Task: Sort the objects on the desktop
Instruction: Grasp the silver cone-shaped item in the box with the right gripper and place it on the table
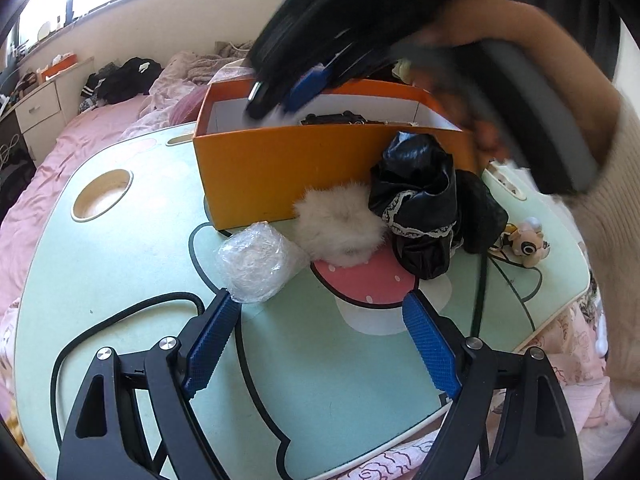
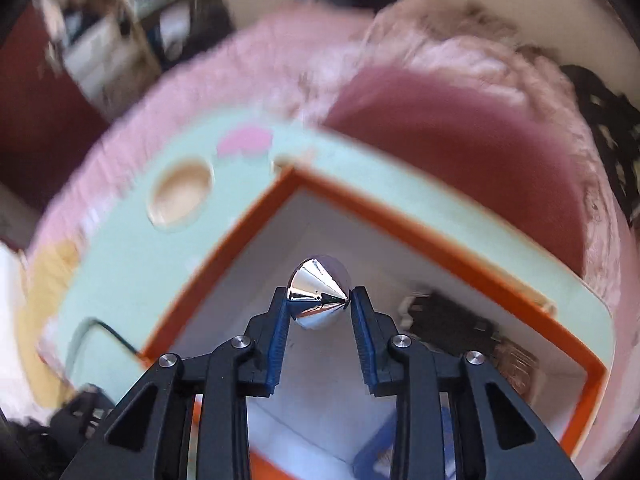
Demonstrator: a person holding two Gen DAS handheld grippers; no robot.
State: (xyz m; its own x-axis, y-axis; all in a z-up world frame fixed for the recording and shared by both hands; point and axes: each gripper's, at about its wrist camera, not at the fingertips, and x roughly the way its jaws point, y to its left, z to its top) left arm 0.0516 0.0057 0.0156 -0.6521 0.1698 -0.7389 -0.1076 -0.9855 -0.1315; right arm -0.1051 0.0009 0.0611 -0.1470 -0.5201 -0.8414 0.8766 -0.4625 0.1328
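My right gripper (image 2: 319,296) is shut on a shiny silver cone-shaped piece (image 2: 316,280), held over the white inside of the orange box (image 2: 440,240). In the left wrist view the right gripper (image 1: 280,96) shows as a blur above the orange box (image 1: 280,168). My left gripper (image 1: 320,298) is open above the mint-green table (image 1: 120,248) with nothing between its pads. Its left fingertip sits beside a plastic-wrapped ball (image 1: 256,260). A white fluffy ball (image 1: 340,224) and black lace-trimmed fabric (image 1: 420,200) lie against the box front.
A small figure toy (image 1: 524,242) lies at the table's right. A black item (image 2: 452,320) rests inside the box, with something blue (image 2: 376,452) nearer me. The table has a round cup hole (image 1: 102,196) and a black cable (image 1: 120,320). Pink bedding surrounds the table.
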